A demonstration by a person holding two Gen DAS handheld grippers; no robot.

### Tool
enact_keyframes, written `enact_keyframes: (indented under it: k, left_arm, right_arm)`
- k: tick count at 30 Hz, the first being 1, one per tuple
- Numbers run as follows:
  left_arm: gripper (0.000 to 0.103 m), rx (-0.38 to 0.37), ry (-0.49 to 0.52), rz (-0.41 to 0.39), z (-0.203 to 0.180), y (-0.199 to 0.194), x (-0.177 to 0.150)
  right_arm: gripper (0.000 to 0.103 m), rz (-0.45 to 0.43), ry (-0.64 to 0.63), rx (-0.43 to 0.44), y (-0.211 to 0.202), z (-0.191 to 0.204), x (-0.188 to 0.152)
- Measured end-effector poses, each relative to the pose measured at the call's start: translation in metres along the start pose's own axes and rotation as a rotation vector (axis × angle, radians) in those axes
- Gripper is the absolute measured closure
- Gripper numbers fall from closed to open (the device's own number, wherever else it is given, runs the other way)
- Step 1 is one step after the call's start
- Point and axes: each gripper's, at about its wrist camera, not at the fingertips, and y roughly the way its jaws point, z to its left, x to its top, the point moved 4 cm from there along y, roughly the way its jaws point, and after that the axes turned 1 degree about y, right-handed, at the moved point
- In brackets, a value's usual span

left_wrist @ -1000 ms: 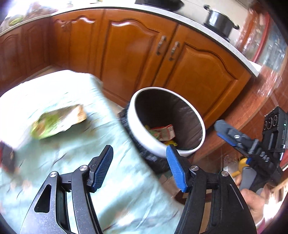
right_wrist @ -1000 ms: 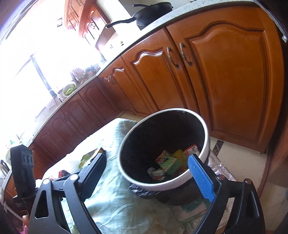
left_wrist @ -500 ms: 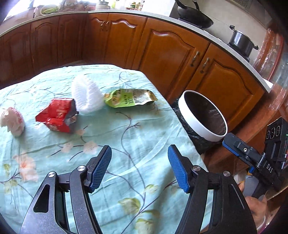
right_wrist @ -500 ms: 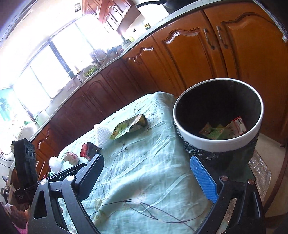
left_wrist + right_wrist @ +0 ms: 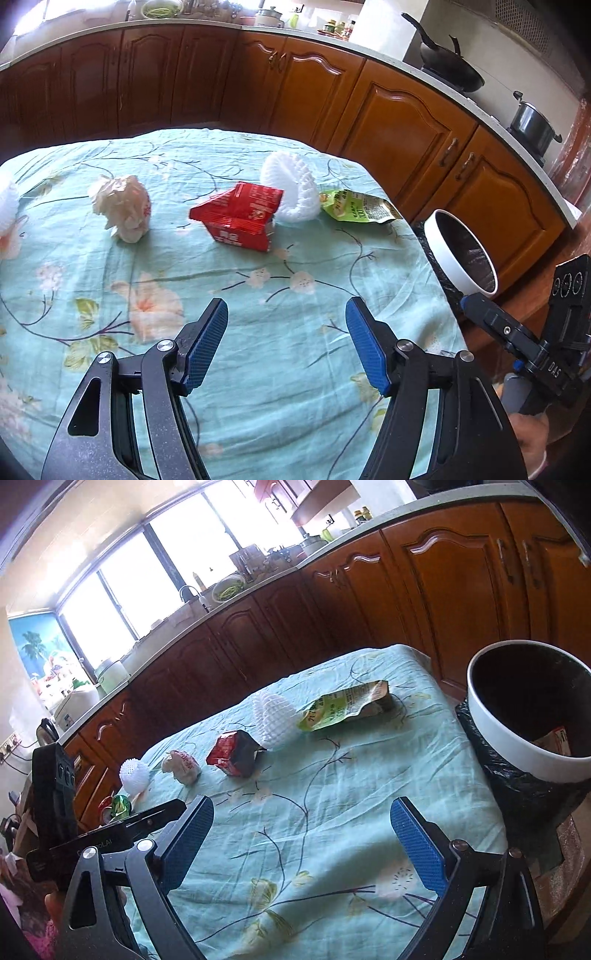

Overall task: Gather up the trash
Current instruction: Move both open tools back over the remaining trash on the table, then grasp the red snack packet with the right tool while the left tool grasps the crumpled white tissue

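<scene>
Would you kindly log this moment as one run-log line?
left gripper: open, empty | right gripper: open, empty | on table: red packet, green wrapper, white foam net | bin: beside table

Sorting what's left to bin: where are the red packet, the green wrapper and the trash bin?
red packet (image 5: 238, 214), left wrist view, front face.
green wrapper (image 5: 354, 210), left wrist view, printed middle.
trash bin (image 5: 517, 753), right wrist view, white outer wall.

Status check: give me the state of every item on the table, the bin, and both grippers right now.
Left gripper: open, empty.
Right gripper: open, empty.
White-rimmed trash bin with black liner: open, some trash inside.
Green snack wrapper: flattened, on cloth.
Red crumpled packet: on cloth.
White foam fruit net: beside red packet.
Crumpled white paper wad: on cloth.
</scene>
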Motion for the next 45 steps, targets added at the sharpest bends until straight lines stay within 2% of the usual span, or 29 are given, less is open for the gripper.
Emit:
enact_keyframes:
  k: [5, 9, 12, 15, 24, 30, 32, 33, 36, 37, 38, 39, 40, 45]
  left_arm:
    - [0.035, 0.045, -0.034, -0.02, 0.029, -0.011, -0.002]
    - [0.035, 0.074, -0.073, -0.03, 0.053, -0.015, 0.001]
    - [0.035, 0.097, -0.088, -0.036, 0.066, -0.016, 0.006]
    - [0.035, 0.127, -0.097, -0.038, 0.078, -0.016, 0.012]
    - [0.035, 0.139, -0.14, -0.037, 0.112, 0.002, 0.044]
    - [0.035, 0.12, -0.177, -0.006, 0.129, 0.029, 0.061]
    - [0.035, 0.117, -0.182, 0.006, 0.133, 0.039, 0.064]
    - [0.035, 0.12, -0.185, 0.01, 0.135, 0.043, 0.064]
    - [0.037, 0.113, -0.182, 0.013, 0.136, 0.052, 0.067]
    - [0.048, 0.11, -0.173, 0.01, 0.135, 0.053, 0.068]
    - [0.058, 0.106, -0.161, 0.012, 0.133, 0.054, 0.068]
    - [0.072, 0.102, -0.15, 0.017, 0.13, 0.055, 0.068]
    - [0.075, 0.098, -0.143, 0.016, 0.128, 0.054, 0.068]
    - [0.079, 0.071, -0.106, -0.004, 0.11, 0.039, 0.061]
  right_arm:
    - [0.005, 0.011, -0.055, 0.04, 0.013, 0.027, 0.004]
    - [0.005, 0.078, -0.064, 0.087, 0.033, 0.046, 0.004]
    - [0.005, 0.075, -0.064, 0.088, 0.043, 0.053, 0.006]
    - [0.005, 0.112, -0.046, 0.123, 0.056, 0.058, 0.01]
    - [0.007, 0.166, 0.008, 0.137, 0.102, 0.066, 0.02]
    - [0.03, 0.214, 0.062, 0.155, 0.143, 0.067, 0.026]
    - [0.045, 0.229, 0.087, 0.169, 0.154, 0.065, 0.026]
    - [0.047, 0.232, 0.093, 0.175, 0.158, 0.065, 0.025]
    - [0.072, 0.239, 0.086, 0.194, 0.166, 0.069, 0.023]
    - [0.089, 0.239, 0.08, 0.196, 0.166, 0.071, 0.022]
    - [0.098, 0.236, 0.076, 0.195, 0.165, 0.072, 0.021]
    - [0.098, 0.23, 0.071, 0.196, 0.162, 0.073, 0.02]
    - [0.099, 0.223, 0.066, 0.199, 0.157, 0.074, 0.02]
    - [0.102, 0.183, 0.039, 0.202, 0.127, 0.073, 0.02]
